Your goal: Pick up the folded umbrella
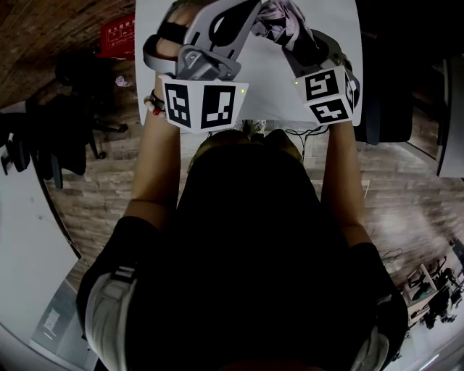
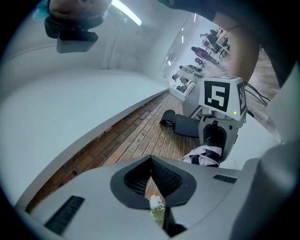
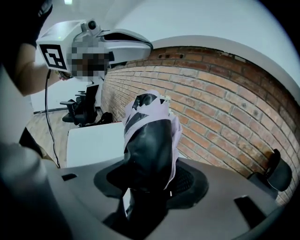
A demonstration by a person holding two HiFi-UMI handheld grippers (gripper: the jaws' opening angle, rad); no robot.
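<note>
The folded umbrella (image 3: pixel 151 140), black with pale lilac and white patches, stands up between the jaws of my right gripper (image 3: pixel 151 180), which is shut on its lower part. In the head view the umbrella (image 1: pixel 279 20) is lifted above the white table (image 1: pixel 330 22), with the right gripper (image 1: pixel 296 40) below it. My left gripper (image 1: pixel 243 18) is close beside it on the left, jaws together and nothing between them. The left gripper view shows its pads (image 2: pixel 161 176) meeting at the tips, with the right gripper (image 2: pixel 216 140) and the umbrella (image 2: pixel 204 155) a short way ahead.
The table is narrow, with a brick-patterned floor (image 1: pixel 109 181) around it. A red box (image 1: pixel 119 36) and black office chairs (image 1: pixel 80 80) stand to the left. A dark chair (image 1: pixel 391 87) is at the table's right. Cables (image 1: pixel 308 132) hang at the near edge.
</note>
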